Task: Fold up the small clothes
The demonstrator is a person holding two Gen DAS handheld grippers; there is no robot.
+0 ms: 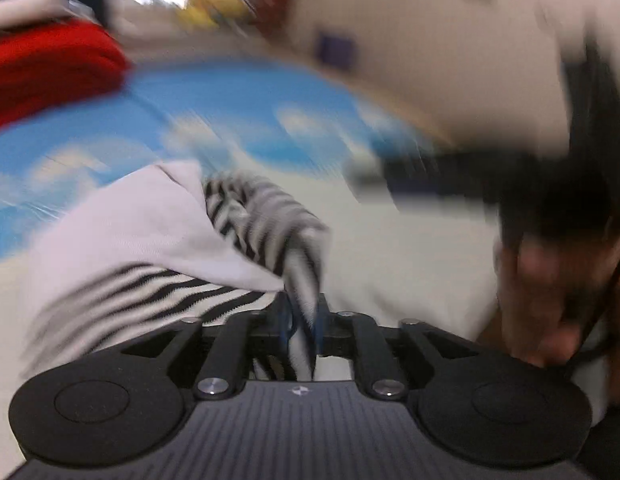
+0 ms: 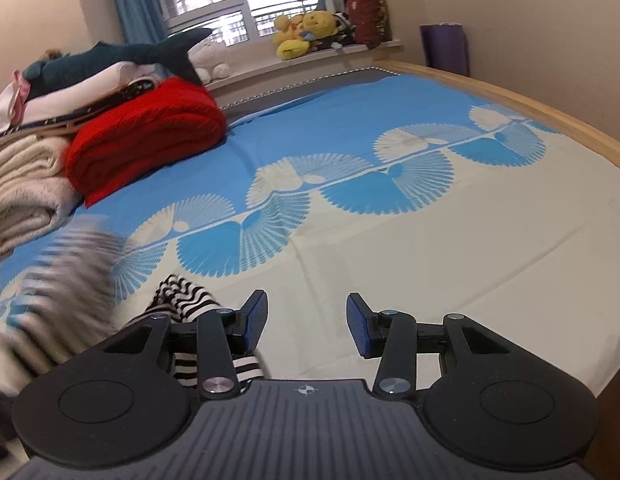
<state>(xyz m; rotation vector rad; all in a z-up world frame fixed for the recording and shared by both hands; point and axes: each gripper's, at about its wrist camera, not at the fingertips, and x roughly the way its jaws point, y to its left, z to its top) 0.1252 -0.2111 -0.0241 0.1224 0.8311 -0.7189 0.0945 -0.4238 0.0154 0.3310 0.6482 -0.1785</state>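
Left wrist view is smeared by blur: the left claw (image 1: 304, 320) stands narrow with a fold of the black-and-white striped garment (image 1: 158, 256) between its pads, though actual pressing is hard to make out. Right wrist view: the right claw (image 2: 307, 326) gapes wide and empty above the bed (image 2: 450, 240), the garment partly hidden behind its left linkage

My left gripper (image 1: 304, 320): jaws narrow, blue pads close on either side of striped cloth strip; blur too heavy to tell whether pads press it. My right gripper (image 2: 307, 326): jaws apart, pads (image 2: 360, 326) bare, nothing between them, pointing downward. Hand (image 1: 546, 300) visible at right edge of left wrist view, blurred
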